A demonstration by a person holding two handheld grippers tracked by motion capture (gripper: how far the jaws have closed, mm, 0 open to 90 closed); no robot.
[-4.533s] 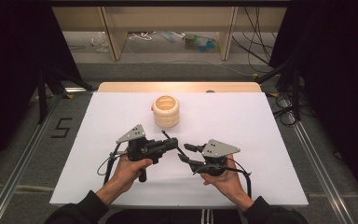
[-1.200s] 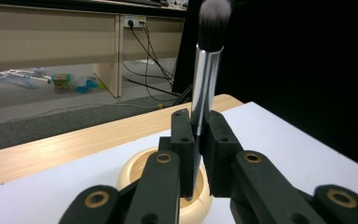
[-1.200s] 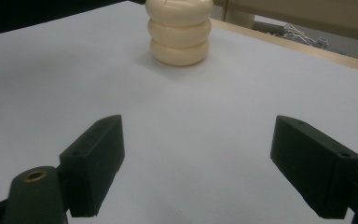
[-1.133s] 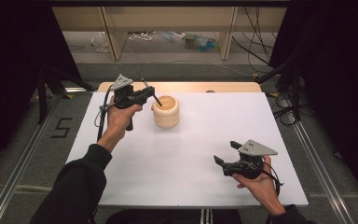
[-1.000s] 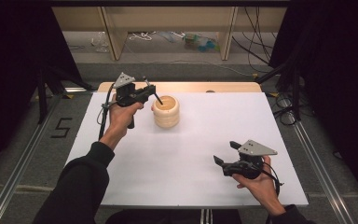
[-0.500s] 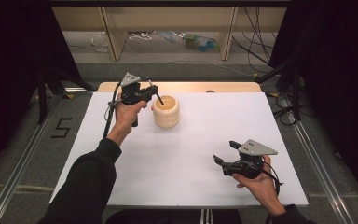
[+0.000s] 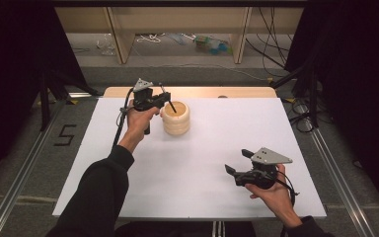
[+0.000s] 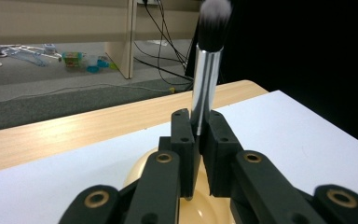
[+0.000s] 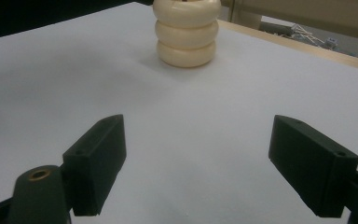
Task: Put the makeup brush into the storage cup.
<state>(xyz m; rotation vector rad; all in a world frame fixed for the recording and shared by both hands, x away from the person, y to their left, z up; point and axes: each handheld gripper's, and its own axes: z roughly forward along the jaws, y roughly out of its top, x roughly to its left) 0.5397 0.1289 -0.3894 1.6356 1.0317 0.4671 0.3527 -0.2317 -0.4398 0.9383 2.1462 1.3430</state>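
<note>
Silver-handled brush (image 8: 205,88) in clamped hand-held gripper (image 8: 198,135)

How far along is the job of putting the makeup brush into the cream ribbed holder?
Done: the left gripper has the makeup brush clamped by its silver handle, bristles up. In hand: it hangs over the mouth of the cream ribbed holder, the brush's lower end at the opening. Left: lowering the brush in and letting go. The right gripper waits open near the white table's front edge.
</note>
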